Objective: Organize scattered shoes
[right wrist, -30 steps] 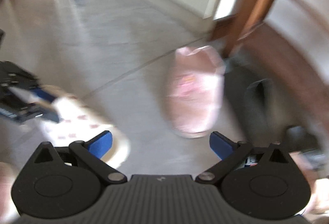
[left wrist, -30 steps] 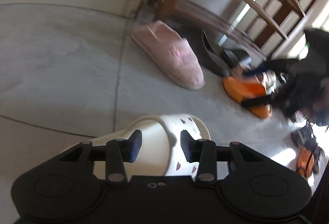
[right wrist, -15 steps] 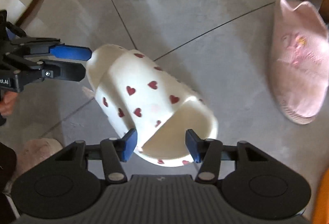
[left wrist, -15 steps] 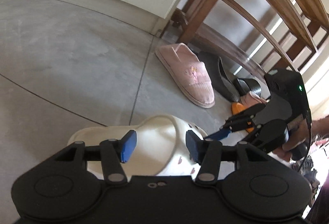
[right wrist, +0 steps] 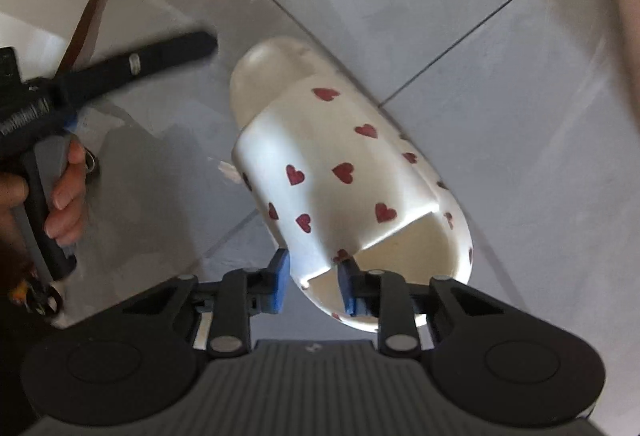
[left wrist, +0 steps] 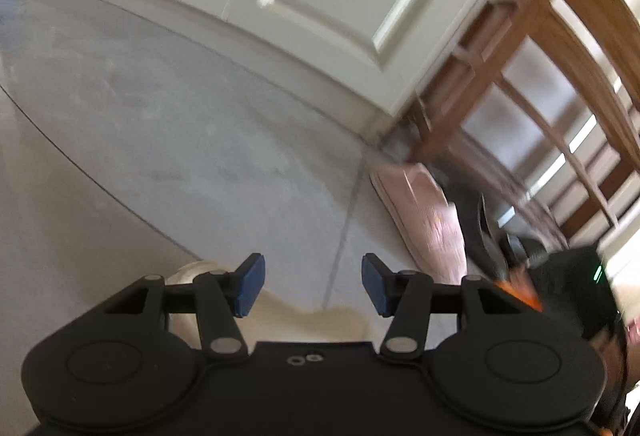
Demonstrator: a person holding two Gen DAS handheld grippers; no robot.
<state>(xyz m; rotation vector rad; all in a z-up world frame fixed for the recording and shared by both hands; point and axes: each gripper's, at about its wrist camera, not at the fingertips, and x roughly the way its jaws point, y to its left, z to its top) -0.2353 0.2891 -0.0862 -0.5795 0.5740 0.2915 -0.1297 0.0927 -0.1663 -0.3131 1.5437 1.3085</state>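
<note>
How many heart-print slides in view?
1. The white heart-print slide lies on the floor tiles; the right hand-held gripper, whose jaws have just been closing, pinches its strap edge. A matching one may be out of frame.

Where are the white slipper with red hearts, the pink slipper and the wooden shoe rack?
white slipper (right wrist: pixel 340 164): right wrist view, on its heart-printed upper.
pink slipper (left wrist: pixel 430 220): left wrist view, on its blurred upper.
wooden shoe rack (left wrist: pixel 516 40): left wrist view, on its leaning brown side post.

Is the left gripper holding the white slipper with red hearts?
No, the left gripper is open on nothing; the right gripper clamps the slipper.
</note>
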